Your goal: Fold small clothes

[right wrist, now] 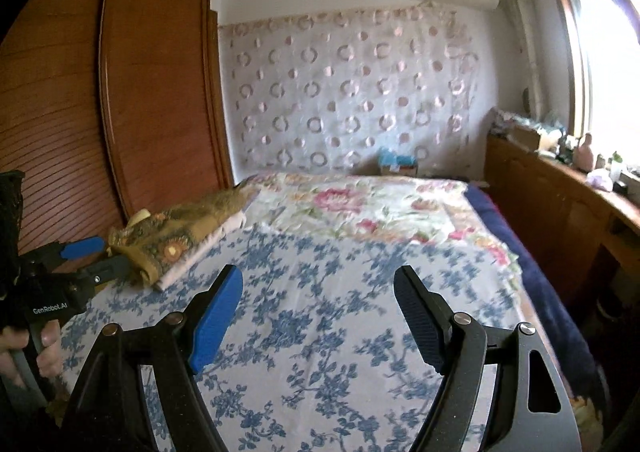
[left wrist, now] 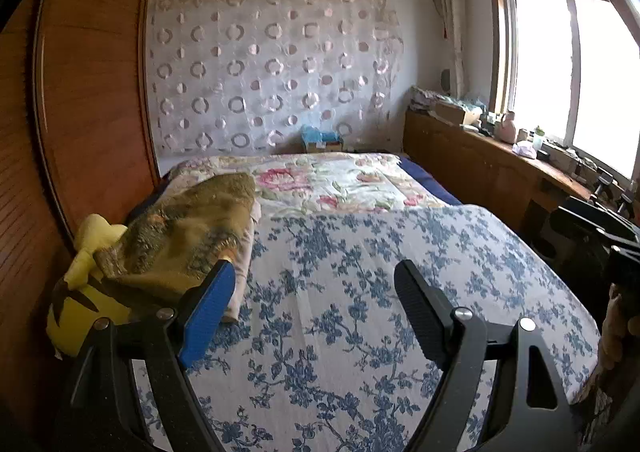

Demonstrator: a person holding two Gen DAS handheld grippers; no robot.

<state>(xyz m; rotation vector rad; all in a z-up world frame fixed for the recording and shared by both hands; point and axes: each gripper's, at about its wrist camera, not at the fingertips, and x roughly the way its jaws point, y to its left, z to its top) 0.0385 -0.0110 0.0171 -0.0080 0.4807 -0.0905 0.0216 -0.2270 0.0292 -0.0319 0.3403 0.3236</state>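
Both of your grippers are wide open and hold nothing. Your left gripper (left wrist: 316, 316) hangs over the blue flower sheet (left wrist: 360, 252), and so does your right gripper (right wrist: 318, 316). No cloth lies between the jaws of either one.

Just past the blue pad of your left gripper, up and to its left, sits the stack of clothes (left wrist: 188, 228). On top is a brown-green cloth with flowers, and a pale pink one lies under it. From your right gripper the same stack is farther off, up and to the left. A yellow soft toy (left wrist: 84, 280) lies beside the stack, near the wooden wardrobe (left wrist: 88, 92).

I think your step now is to go get a cloth from that stack. Take only the top one. Pinch it at a corner or an edge, not in the thick middle, so you do not lift the pink one too. Keep clear of the toy. Then pull the cloth onto the bare sheet in front of you and lay it flat before you fold.

Farther on is the pink flower quilt (left wrist: 332, 180), then the wall curtain with rings (left wrist: 272, 68). The window (left wrist: 568, 64) is off to the right.
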